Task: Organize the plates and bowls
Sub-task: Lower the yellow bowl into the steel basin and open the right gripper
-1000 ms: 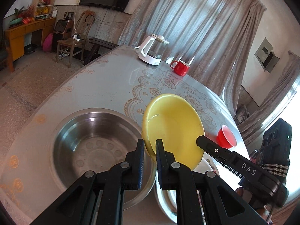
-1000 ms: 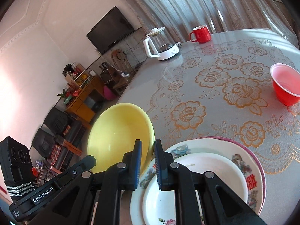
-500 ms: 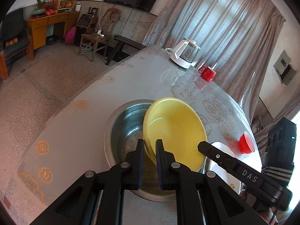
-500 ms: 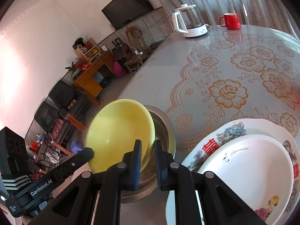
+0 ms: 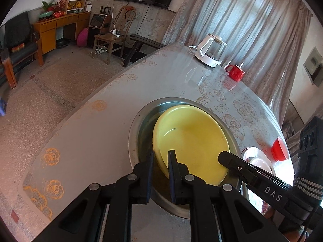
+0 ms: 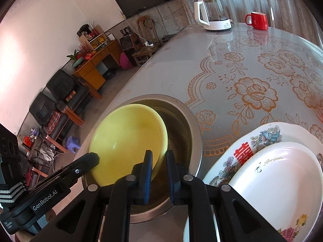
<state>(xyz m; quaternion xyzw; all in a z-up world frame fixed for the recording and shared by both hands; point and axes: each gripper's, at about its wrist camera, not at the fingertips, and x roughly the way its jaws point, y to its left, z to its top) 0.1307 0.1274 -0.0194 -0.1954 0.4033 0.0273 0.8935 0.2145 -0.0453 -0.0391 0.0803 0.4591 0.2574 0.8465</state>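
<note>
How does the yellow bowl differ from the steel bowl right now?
The yellow bowl is smaller, opaque plastic-looking and tilted; the steel bowl is wider, shiny metal and sits flat on the table. The yellow one is gripped at its rim by both grippers, left and right; the steel one is ungripped. Both are round and empty of food.

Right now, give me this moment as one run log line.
left hand-held gripper: shut on yellow bowl rim | right hand-held gripper: same bowl | bowl tilted inside steel basin | plates stacked beside
</note>
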